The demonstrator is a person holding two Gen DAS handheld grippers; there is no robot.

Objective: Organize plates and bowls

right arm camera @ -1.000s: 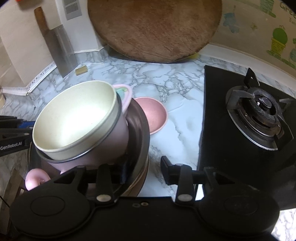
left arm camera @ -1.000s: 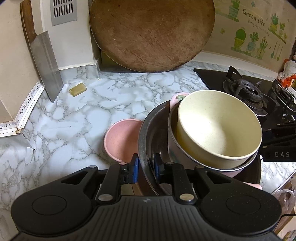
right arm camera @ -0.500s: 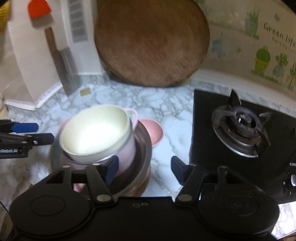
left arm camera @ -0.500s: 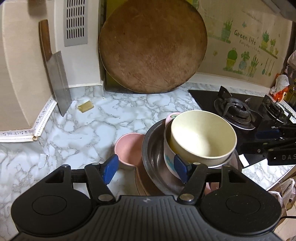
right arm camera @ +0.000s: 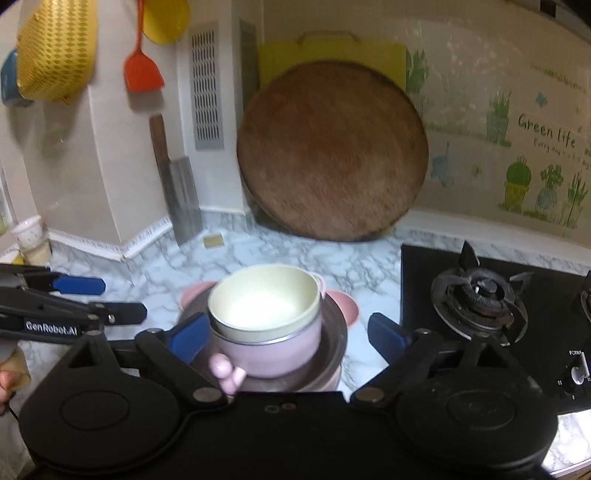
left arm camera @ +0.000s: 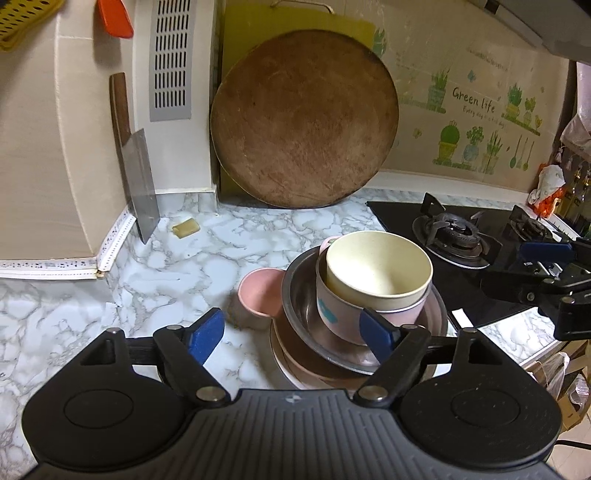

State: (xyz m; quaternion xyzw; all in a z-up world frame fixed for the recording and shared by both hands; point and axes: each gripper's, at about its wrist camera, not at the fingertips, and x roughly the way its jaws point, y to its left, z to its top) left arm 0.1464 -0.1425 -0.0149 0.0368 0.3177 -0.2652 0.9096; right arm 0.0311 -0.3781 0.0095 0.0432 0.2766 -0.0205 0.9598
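A stack stands on the marble counter: a cream bowl [left arm camera: 376, 269] sits in a pink handled bowl [left arm camera: 332, 314], inside a steel bowl [left arm camera: 299, 295], on a plate [left arm camera: 291, 365]. A small pink bowl [left arm camera: 255, 295] stands to its left. My left gripper [left arm camera: 293, 332] is open and empty, held above the stack's near side. My right gripper [right arm camera: 288, 338] is open and empty, its jaws either side of the stack: cream bowl [right arm camera: 262, 306], pink bowl [right arm camera: 273, 354]. Each gripper shows in the other's view, the right one [left arm camera: 546, 254] and the left one [right arm camera: 74, 295].
A round wooden board [left arm camera: 303, 118] leans on the back wall before a yellow board [left arm camera: 295, 18]. A cleaver [left arm camera: 135, 173] leans at the left wall, a small yellow block [left arm camera: 186, 227] beside it. A gas hob [left arm camera: 454, 229] lies to the right. Utensils [right arm camera: 142, 66] hang on the wall.
My left gripper let go of the steel bowl's rim and opened. Both grippers have drawn back and up from the stack, which stays on the counter.
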